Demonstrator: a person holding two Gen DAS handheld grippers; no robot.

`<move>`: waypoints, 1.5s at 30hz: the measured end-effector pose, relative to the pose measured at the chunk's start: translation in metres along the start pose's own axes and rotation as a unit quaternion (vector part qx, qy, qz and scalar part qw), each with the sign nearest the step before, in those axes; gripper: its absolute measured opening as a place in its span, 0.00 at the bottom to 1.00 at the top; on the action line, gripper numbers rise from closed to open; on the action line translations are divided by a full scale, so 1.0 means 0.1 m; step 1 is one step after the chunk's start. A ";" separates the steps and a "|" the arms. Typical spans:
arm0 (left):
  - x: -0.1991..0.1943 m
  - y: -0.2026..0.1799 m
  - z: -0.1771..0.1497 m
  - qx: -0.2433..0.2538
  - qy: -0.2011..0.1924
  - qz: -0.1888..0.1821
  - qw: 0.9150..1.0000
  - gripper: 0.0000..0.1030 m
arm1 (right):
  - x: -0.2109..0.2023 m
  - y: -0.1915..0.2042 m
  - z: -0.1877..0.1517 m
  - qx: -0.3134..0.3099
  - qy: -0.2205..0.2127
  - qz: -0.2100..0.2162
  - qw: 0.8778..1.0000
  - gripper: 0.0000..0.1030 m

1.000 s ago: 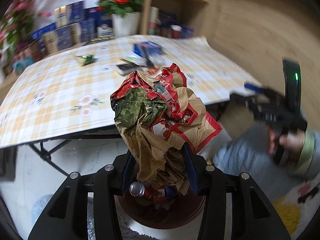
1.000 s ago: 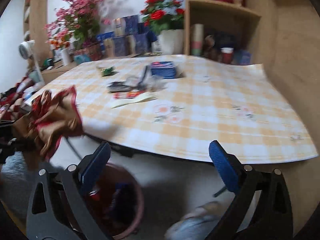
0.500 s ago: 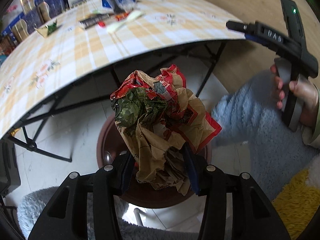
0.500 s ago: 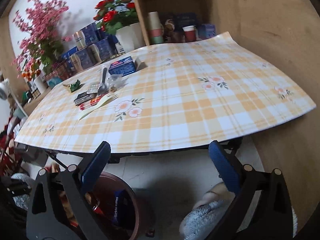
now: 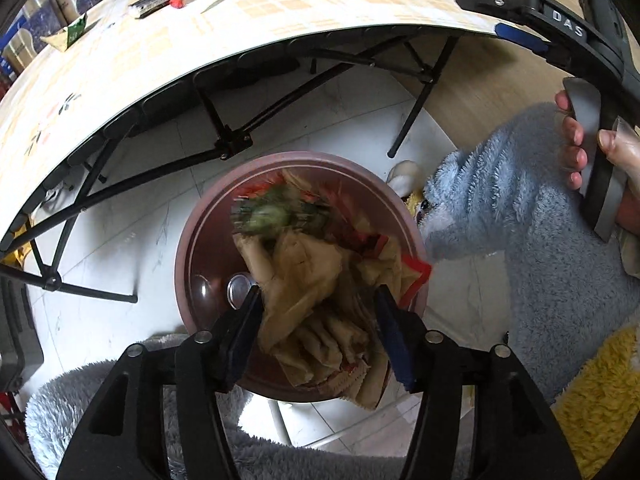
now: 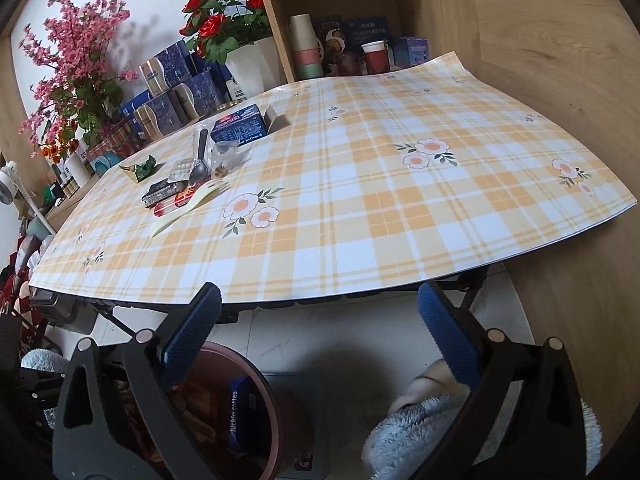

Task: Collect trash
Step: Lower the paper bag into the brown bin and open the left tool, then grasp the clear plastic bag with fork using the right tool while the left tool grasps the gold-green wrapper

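Dropping wrappers (image 5: 320,280) into the bin (image 5: 200,248).
Left tongs (image 5: 320,320) hang spread, wad blurred between them; right tongs (image 6: 320,320) gape empty. Wad overhanging the rim may snag and spill.

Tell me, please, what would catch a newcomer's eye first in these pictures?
The crumpled brown-and-red paper wrapper between the left gripper fingers, directly above the round maroon plastic bin under the table. Next, the orange-checked flowered tablecloth, with small litter clustered at its far left, beyond the open, empty right gripper.
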State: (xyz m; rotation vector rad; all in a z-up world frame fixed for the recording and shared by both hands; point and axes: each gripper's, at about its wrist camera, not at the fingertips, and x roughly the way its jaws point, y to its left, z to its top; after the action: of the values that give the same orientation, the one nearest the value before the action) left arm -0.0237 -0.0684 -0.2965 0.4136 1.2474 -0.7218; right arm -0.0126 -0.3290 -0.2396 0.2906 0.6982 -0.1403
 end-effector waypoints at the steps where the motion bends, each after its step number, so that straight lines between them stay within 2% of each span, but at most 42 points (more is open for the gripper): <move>1: 0.00 0.01 0.00 -0.003 0.001 -0.004 1.000 0.56 | 0.00 0.00 0.00 0.000 0.000 -0.001 1.000 0.94; 4: -0.02 0.05 0.02 -0.015 -0.004 -0.009 1.000 0.64 | 0.00 0.00 0.00 0.000 0.001 -0.001 1.000 0.94; 8: -0.13 0.11 0.02 -0.034 -0.032 -0.007 0.999 0.75 | 0.01 0.00 -0.01 -0.001 0.003 0.000 1.000 0.94; 13: -0.33 0.15 0.03 -0.055 -0.082 0.010 0.995 0.80 | 0.03 0.02 -0.02 -0.001 0.006 0.001 1.000 0.94; 18: -0.52 0.27 0.02 -0.095 -0.132 0.012 0.987 0.82 | 0.05 0.06 -0.02 -0.003 0.007 0.004 1.000 0.94; 21: -0.62 0.39 -0.01 -0.135 -0.160 0.007 0.978 0.84 | 0.07 0.11 0.00 -0.006 0.008 0.008 1.000 0.94; 25: -0.76 0.64 -0.09 -0.206 -0.201 -0.007 0.958 0.85 | 0.09 0.18 0.01 -0.012 0.008 0.016 1.000 0.94; 29: -0.85 0.81 -0.15 -0.251 -0.237 -0.019 0.938 0.88 | 0.12 0.28 0.03 -0.021 0.009 0.024 0.999 0.94; 35: -0.85 0.93 -0.14 -0.279 -0.251 -0.039 0.926 0.88 | 0.20 0.51 0.12 -0.040 0.016 0.052 0.998 0.94; 39: -0.86 0.96 -0.12 -0.278 -0.257 -0.043 0.925 0.88 | 0.29 0.62 0.27 -0.047 0.023 0.065 0.997 0.94; 41: -0.88 1.02 -0.10 -0.282 -0.265 -0.047 0.921 0.88 | 0.37 0.69 0.41 -0.053 0.022 0.072 0.996 0.94; 45: -0.89 1.17 -0.11 -0.307 -0.273 -0.050 0.910 0.88 | 0.59 0.86 0.75 -0.067 0.017 0.089 0.994 0.86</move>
State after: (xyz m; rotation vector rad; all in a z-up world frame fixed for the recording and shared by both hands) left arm 0.0375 0.0461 -0.2266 -0.3592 0.8941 -0.4454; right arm 0.0969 -0.2723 -0.2050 0.2261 0.7078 0.0810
